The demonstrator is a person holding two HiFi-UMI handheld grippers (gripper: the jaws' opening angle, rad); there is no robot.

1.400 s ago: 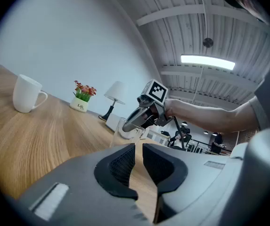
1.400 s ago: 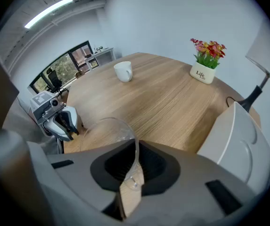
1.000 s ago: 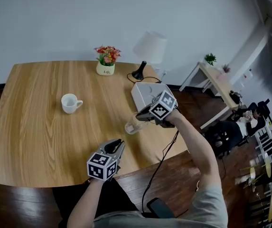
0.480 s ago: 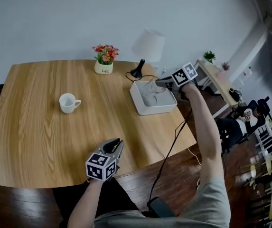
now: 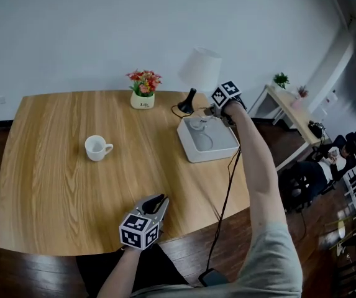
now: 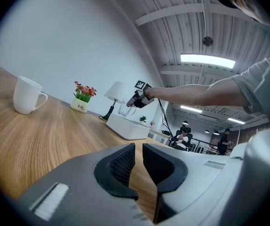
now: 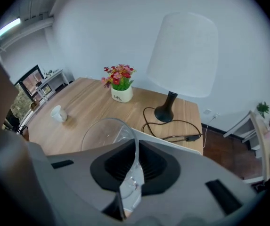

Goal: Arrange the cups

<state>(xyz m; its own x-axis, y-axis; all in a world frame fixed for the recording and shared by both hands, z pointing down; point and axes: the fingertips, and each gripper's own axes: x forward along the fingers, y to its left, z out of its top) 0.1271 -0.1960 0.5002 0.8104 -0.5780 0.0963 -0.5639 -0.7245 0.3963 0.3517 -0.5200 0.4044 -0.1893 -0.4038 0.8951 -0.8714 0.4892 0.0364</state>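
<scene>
Glass cup (image 7: pixel 102 134) in right claw (image 7: pixel 135 163) over tray (image 5: pixel 215 156)

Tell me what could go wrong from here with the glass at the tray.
1. The right claw pinches only the thin wall of the clear glass cup. It may slip or crack above the white rectangular tray.
2. The white-shaded lamp with a black base and its black cord sit just behind the tray, so the hand could snag them.
</scene>
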